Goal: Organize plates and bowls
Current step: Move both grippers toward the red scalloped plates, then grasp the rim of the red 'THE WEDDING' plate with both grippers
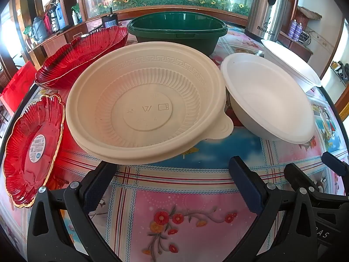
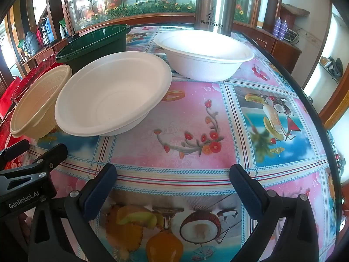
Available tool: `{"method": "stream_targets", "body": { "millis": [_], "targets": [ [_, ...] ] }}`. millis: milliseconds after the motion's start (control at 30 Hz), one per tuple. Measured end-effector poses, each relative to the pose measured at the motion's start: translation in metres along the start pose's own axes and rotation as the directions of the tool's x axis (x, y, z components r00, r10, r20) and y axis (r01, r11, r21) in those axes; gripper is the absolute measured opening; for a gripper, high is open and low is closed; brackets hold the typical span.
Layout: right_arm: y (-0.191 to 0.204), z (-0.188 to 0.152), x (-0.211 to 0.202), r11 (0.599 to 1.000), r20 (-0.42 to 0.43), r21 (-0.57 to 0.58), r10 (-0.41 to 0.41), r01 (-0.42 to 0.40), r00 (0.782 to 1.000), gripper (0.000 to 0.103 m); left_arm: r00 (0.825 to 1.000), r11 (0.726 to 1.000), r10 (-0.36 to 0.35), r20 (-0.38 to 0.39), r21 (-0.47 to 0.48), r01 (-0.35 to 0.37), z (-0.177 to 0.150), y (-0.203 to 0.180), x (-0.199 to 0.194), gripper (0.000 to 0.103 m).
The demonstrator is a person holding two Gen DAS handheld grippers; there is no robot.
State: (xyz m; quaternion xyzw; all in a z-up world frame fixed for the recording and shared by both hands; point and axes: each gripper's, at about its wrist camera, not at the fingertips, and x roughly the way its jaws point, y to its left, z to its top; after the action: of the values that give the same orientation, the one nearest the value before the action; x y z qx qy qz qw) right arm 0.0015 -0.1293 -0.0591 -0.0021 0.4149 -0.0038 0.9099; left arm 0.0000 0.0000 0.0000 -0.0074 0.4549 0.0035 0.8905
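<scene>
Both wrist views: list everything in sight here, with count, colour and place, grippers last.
Ribbed bowl: one, cream, table centre-left.
Plain bowls: two, white; near one beside the cream bowl, far one by the flask.
Scalloped plates: two, red, gold-rimmed, left edge; near, far.
Tub: one, dark green, behind the bowls.
Flask: one, steel, far side.
Tablecloth: one, floral, multicoloured.
Left gripper: black, open, empty.
Right gripper: black, open, empty.

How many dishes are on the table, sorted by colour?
Red ribbed plastic plates: 2, near and far
White paper bowls: 2, near and far
Cream ribbed plastic bowl: 1
Dark green plastic tub: 1
Total: 6
</scene>
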Motion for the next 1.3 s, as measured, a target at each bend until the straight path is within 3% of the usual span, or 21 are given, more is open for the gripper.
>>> {"method": "stream_targets", "body": {
  "millis": [733, 867, 1033, 1167, 1300],
  "targets": [
    [0.000, -0.001, -0.001, 1.000, -0.006, -0.005, 0.008, -0.008, 1.000, 0.103, 1.000, 1.000, -0.014, -0.016, 0.018, 0.014, 0.000, 0.000, -0.001, 0.103],
    [-0.004, -0.008, -0.010, 0.999, -0.015, -0.003, 0.042, -0.042, 0.999, 0.102, 0.999, 0.998, -0.041, -0.013, 0.043, 0.042, -0.007, 0.000, -0.010, 0.103],
    [-0.012, -0.008, -0.037, 0.995, 0.016, 0.023, 0.096, -0.096, 0.995, 0.102, 0.995, 0.994, -0.084, 0.049, 0.072, 0.080, -0.015, 0.007, -0.041, 0.103],
    [0.008, -0.004, -0.062, 0.988, 0.046, -0.043, 0.149, -0.147, 0.988, 0.102, 0.990, 0.989, -0.122, 0.076, 0.096, 0.114, -0.016, 0.021, -0.066, 0.103],
    [0.039, 0.012, -0.076, 0.967, 0.051, -0.122, 0.230, -0.222, 0.972, 0.098, 0.990, 0.987, -0.110, 0.085, 0.125, 0.099, -0.006, 0.047, -0.085, 0.103]
  ]
}}
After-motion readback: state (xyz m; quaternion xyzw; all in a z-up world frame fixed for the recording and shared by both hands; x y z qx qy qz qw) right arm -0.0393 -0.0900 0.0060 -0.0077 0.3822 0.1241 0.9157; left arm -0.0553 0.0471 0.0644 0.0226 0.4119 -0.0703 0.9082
